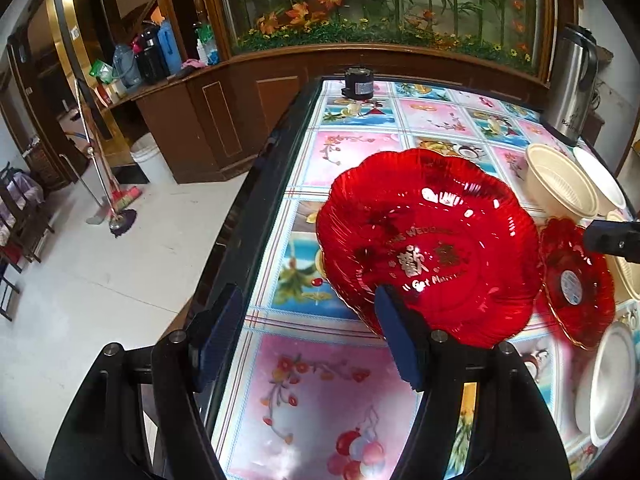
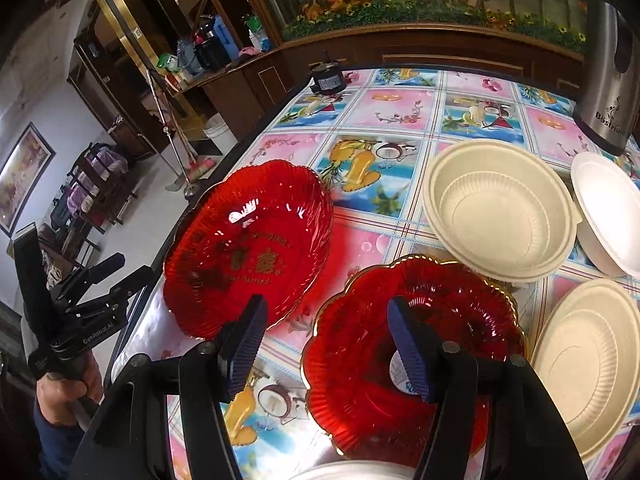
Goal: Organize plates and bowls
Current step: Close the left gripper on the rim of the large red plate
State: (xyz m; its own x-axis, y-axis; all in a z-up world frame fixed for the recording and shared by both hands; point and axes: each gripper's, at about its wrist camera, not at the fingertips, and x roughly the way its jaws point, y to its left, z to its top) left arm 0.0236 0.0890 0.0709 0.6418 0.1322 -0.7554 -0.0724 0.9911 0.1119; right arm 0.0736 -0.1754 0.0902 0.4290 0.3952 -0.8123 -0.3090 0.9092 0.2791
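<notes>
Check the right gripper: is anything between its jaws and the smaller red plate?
Nothing visible. The right gripper hangs open directly over the smaller red plate, one finger above its rim. The larger red plate and the cream bowl sit off to the sides.

we note a home dining room: fruit-print plastic tablecloth (image 2: 400,120), dark carved wooden cabinet (image 1: 224,120), steel thermos jug (image 1: 570,84), red-headed broom (image 1: 120,196).
</notes>
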